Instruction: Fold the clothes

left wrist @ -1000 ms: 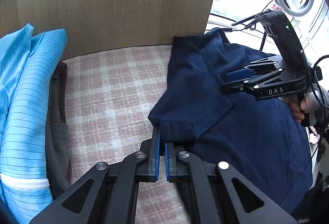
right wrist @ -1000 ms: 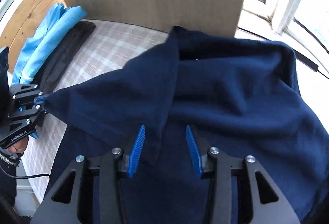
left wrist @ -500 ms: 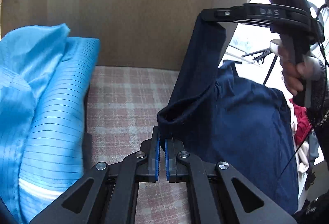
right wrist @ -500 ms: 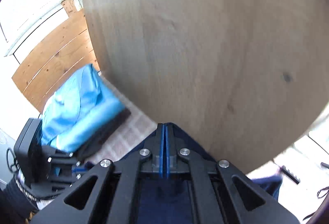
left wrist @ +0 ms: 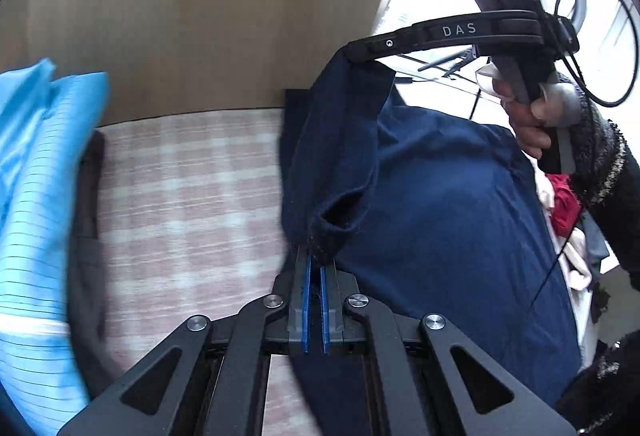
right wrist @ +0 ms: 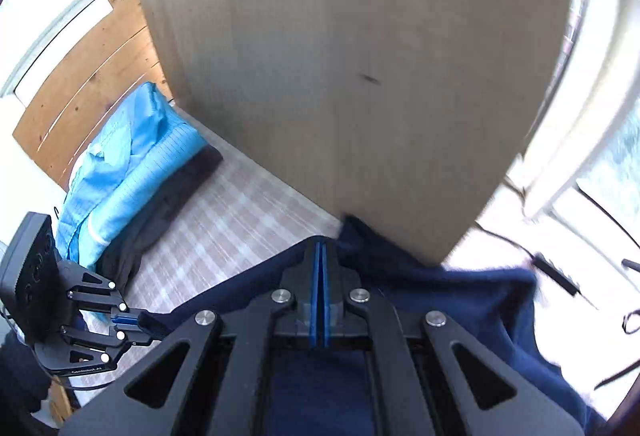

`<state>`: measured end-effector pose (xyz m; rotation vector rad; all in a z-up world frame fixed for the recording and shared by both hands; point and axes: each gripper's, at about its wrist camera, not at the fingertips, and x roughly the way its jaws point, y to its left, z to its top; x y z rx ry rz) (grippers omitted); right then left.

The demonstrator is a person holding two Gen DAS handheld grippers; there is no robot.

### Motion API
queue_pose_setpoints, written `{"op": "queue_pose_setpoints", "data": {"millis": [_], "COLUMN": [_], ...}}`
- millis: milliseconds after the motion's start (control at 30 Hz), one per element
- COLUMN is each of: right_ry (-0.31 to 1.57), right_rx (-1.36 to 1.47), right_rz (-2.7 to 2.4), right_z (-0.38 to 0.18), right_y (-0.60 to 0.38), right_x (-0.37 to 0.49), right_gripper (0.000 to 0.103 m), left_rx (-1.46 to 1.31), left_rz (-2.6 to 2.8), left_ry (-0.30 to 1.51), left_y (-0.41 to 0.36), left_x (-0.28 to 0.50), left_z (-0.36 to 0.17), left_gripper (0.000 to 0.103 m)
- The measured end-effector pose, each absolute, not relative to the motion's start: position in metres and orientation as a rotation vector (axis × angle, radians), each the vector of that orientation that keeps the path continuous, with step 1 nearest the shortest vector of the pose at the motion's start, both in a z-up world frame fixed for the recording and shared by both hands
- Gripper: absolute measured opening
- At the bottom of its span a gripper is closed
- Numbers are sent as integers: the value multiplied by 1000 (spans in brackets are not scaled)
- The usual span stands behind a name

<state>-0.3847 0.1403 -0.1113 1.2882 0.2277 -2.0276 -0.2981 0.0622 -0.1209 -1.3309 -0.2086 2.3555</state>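
A pink-and-white checked bed cover (left wrist: 188,196) fills the work surface, backed by a tall plain wooden board (left wrist: 192,4) with bright windows (right wrist: 600,156) off to the 2 o'clock side. On the left wrist view, a folded light-blue striped garment (left wrist: 36,204) lies at 9 o'clock on top of a dark grey garment (left wrist: 86,236).

The navy garment (left wrist: 440,228) spreads over the right half of the bed, from the centre out toward 4 o'clock. The left gripper (left wrist: 314,268) has its fingers (left wrist: 306,300) nearly together, pinching a hemmed edge of the navy garment right at the tips; the cloth bunches into a small dark fold just above them.

The right gripper (left wrist: 354,54), seen at 1 o'clock in the left wrist view, is raised above the bed and clamps another part of the same garment, so a strip of navy cloth hangs down from its tip toward the left gripper. A hand (left wrist: 528,116) in a dark knitted sleeve (left wrist: 600,164) holds its handle. In the right wrist view the blue pads (right wrist: 318,292) of that gripper meet flush, with navy cloth lying below and around them, and the left gripper shows at 8 o'clock with cloth at its tip.

A heap of red and pale clothes (left wrist: 564,220) sits at 3 o'clock past the edge of the bed.
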Motion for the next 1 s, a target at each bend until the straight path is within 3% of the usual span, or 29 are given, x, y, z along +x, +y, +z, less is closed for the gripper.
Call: {"op": "queue_pose_setpoints", "data": {"millis": [100, 167, 200, 233, 367, 467, 733, 833, 933, 967, 1000], "right_ry": [204, 343, 412, 460, 426, 279, 361, 436, 344, 305, 262], "right_rx": [1386, 1488, 1535, 1549, 1436, 1362, 1401, 1353, 1387, 1393, 1377], "right_rz": [-2055, -2081, -2115, -2146, -2207, -2096, -1880, -1943, -1938, -1941, -1954], "right_z": [-121, -135, -141, -144, -129, -126, -195, -199, -190, -185, -178], "right_y": [168, 177, 181, 185, 198, 191, 119, 109, 106, 108, 113], "right_x": [-389, -390, -390, -387, -366, -344, -293, -288, -295, -297, -297], "right_gripper": [2, 12, 24, 27, 27, 28, 28, 32, 32, 32, 32], "left_rx": [-1317, -1354, -1377, -1397, -1407, -1434, -1439, -1448, -1531, -1543, -1539], "left_rz": [2262, 2176, 2165, 2153, 2194, 2286, 2343, 2346, 2388, 2416, 2457], "left_ry": [-177, -119, -73, -35, -61, -69, -160, -75, 58, 106, 128], "left_y": [91, 111, 119, 124, 107, 85, 62, 75, 89, 91, 90], "left_x": [-299, -300, -298, -296, -288, -282, -272, -279, -295, -298, -299], "left_z": [-127, -137, -140, -142, -134, -128, -122, -135, -156, -160, -157], "left_gripper": [5, 20, 20, 20, 28, 28, 28, 28, 28, 24, 27]}}
